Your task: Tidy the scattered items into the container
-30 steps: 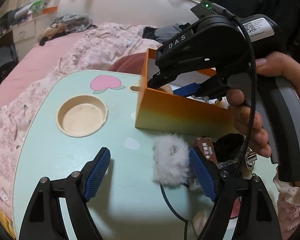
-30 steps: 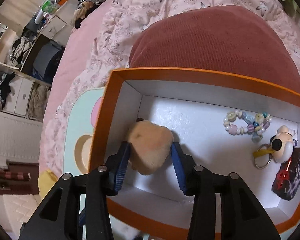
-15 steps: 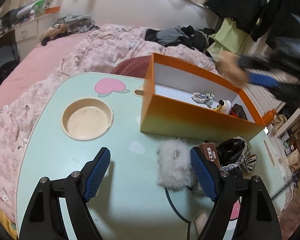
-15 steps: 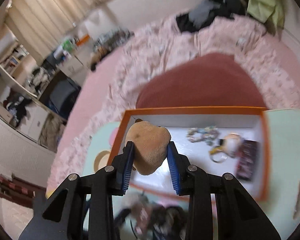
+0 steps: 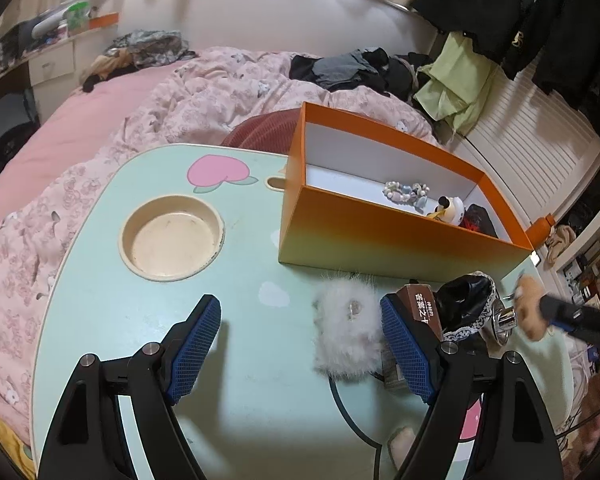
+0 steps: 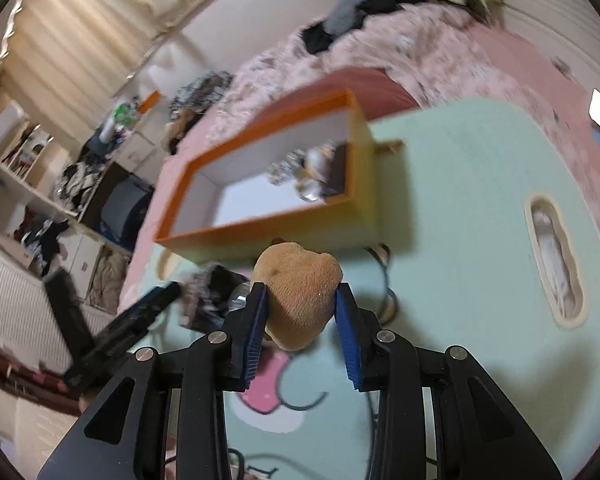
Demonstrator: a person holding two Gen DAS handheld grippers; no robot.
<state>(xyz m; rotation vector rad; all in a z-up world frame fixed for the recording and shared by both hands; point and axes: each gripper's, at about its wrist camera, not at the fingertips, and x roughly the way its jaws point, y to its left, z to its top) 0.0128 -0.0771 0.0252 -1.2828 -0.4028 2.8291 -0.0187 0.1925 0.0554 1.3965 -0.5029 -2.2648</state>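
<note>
While clamped by the right gripper [image 6: 300, 312], the tan plush [image 6: 298, 294] hangs outside the orange box [image 6: 284, 236]

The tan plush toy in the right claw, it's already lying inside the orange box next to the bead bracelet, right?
No. The right wrist view shows the tan plush toy gripped in the right claw, outside the orange box over the table. The bead bracelet does lie in the box.

Ahead of the left gripper lies a wide bed under a pink floral quilt [image 5: 204, 96], dark clothes [image 5: 352, 66] heaped at its far side. Beyond it curves a plain white wall [image 5: 260, 12]. To the right hang dark jackets [image 5: 540, 12] over white slatted doors [image 5: 540, 148]. Cream curtains [image 6: 76, 36] hang at upper left.
</note>
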